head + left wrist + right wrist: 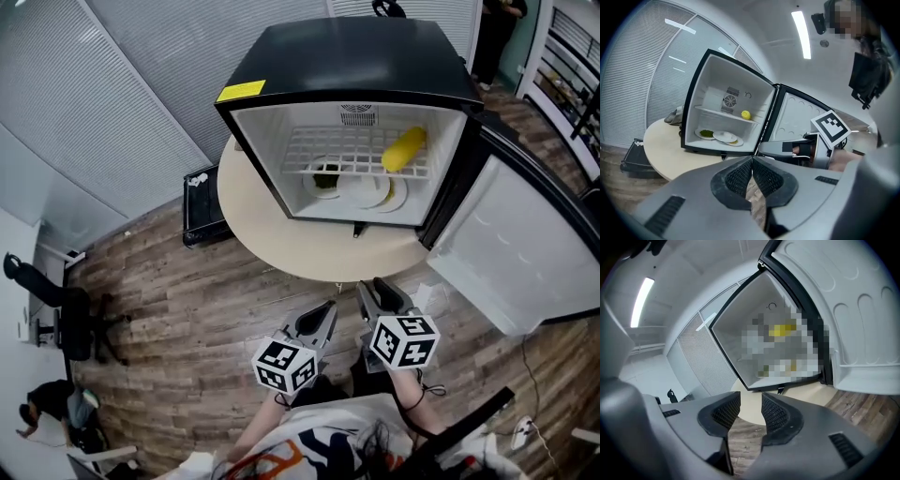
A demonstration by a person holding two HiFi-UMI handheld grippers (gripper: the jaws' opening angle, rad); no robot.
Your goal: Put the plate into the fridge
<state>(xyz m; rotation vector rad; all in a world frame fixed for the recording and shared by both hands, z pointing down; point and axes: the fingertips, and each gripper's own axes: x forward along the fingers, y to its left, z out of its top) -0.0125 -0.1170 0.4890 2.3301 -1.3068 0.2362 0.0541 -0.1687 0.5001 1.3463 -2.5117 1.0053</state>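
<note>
Left tool [751,160] pinched together, right tool [751,398] apart, both empty; ahead, the plate [364,193] lies inside the open fridge [356,56].

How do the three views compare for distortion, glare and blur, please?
Head view: sharp, evenly lit, wall blinds bowed. Left gripper view: heavy fisheye, dark corners, ceiling light strip glaring. Right gripper view: same fisheye, a mosaic patch masking the fridge interior.

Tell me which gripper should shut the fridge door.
Right, probably. The open door hangs on the right, nearer the right gripper, whose jaws stand apart and empty. The left gripper is farther from it, jaws together. The plate already lies in the fridge.
</note>
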